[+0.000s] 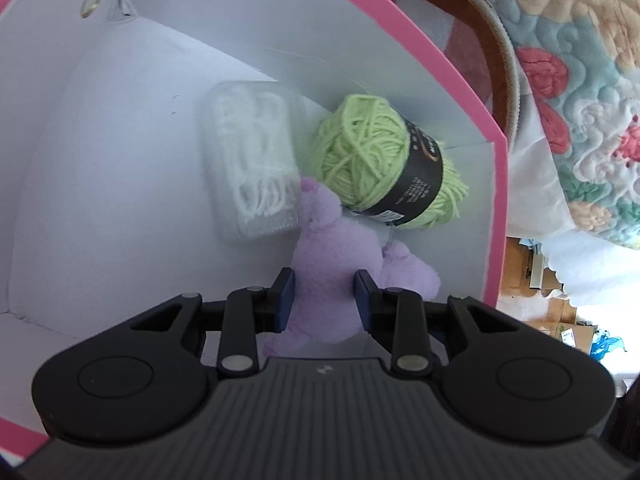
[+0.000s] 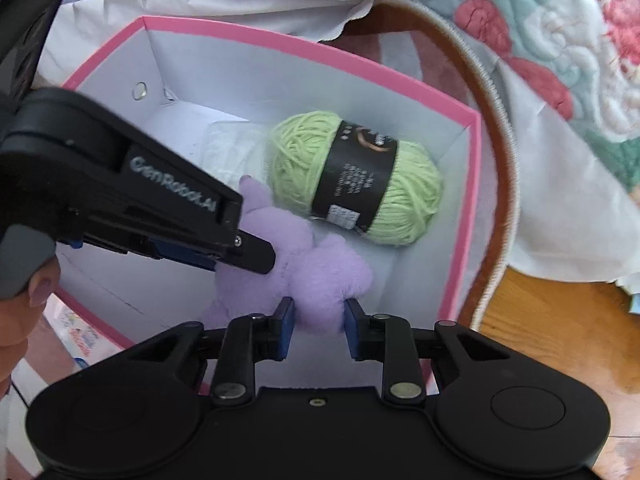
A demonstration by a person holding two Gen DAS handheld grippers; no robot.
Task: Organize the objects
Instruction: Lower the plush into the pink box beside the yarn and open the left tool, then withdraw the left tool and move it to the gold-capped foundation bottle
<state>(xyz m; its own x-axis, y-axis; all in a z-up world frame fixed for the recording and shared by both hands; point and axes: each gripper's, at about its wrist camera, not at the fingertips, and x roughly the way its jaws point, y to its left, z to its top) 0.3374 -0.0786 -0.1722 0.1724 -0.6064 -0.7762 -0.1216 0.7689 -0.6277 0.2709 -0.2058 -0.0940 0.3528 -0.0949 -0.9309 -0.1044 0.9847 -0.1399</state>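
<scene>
Nearest to me, both sets of my fingers were on the purple plush toy (image 1: 320, 256), down inside the pink-rimmed box (image 1: 498, 208). My left gripper (image 1: 323, 300) had its fingers drawn in against the toy's body, one blue pad pressing each flank. My right gripper (image 2: 316, 326) had its fingers closed on another lobe of the same toy (image 2: 320, 276), nearer the box's right wall. Seen from the right wrist, the left gripper (image 2: 256, 254) reached in from the left, its tip touching the plush.

The toy lay low in the box, seemingly on the white floor, its upper end touching the green ball of yarn (image 1: 376, 160). Just left of the yarn, a clear plastic case (image 1: 248, 168) of white pieces lay flat. Beyond them stood the box's far wall with a metal eyelet (image 1: 91, 2) near the rim. Outside were a brown rug (image 2: 500, 160) and a flowered quilt (image 2: 560, 40).

I judged this to be the placing step: the toy was in, beside things already packed. The next move called for letting both pairs of fingers spread, then lifting straight up, so the soft pile would not snag and drag the toy or knock the yarn.
</scene>
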